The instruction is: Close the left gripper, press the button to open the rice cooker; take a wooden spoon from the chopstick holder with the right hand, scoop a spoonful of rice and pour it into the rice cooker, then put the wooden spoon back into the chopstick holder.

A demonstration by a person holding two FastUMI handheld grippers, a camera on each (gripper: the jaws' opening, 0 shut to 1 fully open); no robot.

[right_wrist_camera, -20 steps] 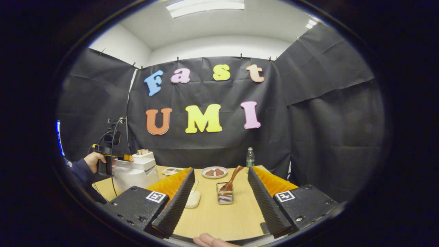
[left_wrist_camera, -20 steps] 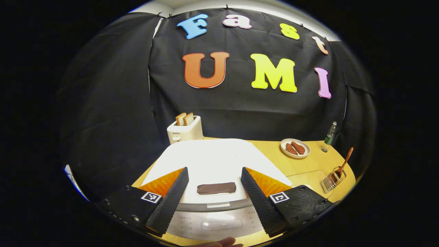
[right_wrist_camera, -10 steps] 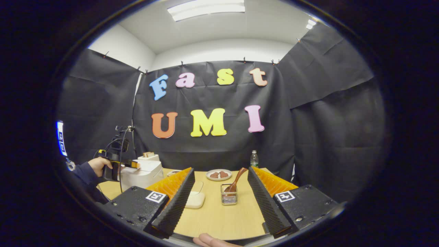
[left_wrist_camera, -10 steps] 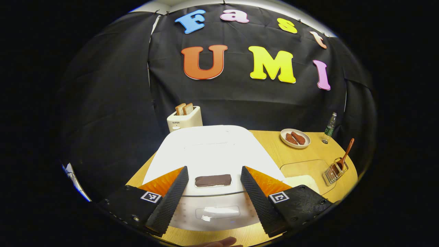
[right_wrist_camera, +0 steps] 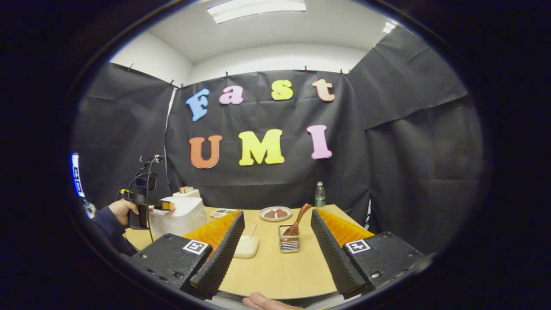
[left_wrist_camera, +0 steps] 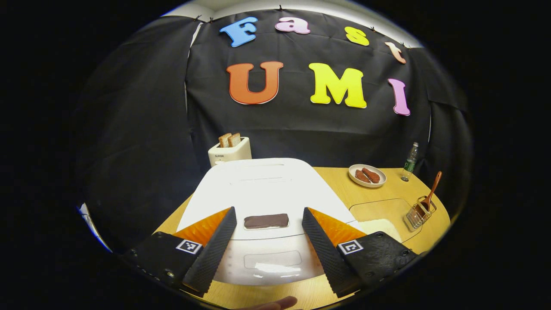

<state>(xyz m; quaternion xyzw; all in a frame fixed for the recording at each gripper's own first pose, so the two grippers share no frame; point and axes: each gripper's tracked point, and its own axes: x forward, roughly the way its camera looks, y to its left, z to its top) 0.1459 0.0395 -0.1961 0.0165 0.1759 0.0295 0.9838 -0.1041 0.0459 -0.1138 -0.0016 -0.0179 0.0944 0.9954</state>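
Centrally, in the left gripper view, the left claw (left_wrist_camera: pixel 269 245) hovers with its fingers spread wide apart, holding nothing, over the front of the white rice cooker (left_wrist_camera: pixel 262 189), whose lid is down; the dark oblong button (left_wrist_camera: pixel 266 221) on the lid lies between the two fingers, untouched; a pale panel on the cooker's front face sits just below it; behind the cooker stands a white toaster (left_wrist_camera: pixel 229 153) with two bread slices in its slots; to the right on the wooden table (left_wrist_camera: pixel 379 196) lie a plate (left_wrist_camera: pixel 366 175) with brown food pieces, a small bottle (left_wrist_camera: pixel 409 162) near the wall, a clear container of rice (left_wrist_camera: pixel 381 215) just beside the cooker, and a wire chopstick holder (left_wrist_camera: pixel 418 215) with the wooden spoon (left_wrist_camera: pixel 430 196) leaning in it, handle up; in the right gripper view, the right claw (right_wrist_camera: pixel 275 254) is likewise wide open and empty above the near table edge; the chopstick holder (right_wrist_camera: pixel 289 243) with the wooden spoon (right_wrist_camera: pixel 297 219) stands on the table between its fingers, well apart from them; farther left, a sleeved hand (right_wrist_camera: pixel 122 211) holds the other gripper against the rice cooker (right_wrist_camera: pixel 178 215); a fingertip shows at the bottom edge of each view.
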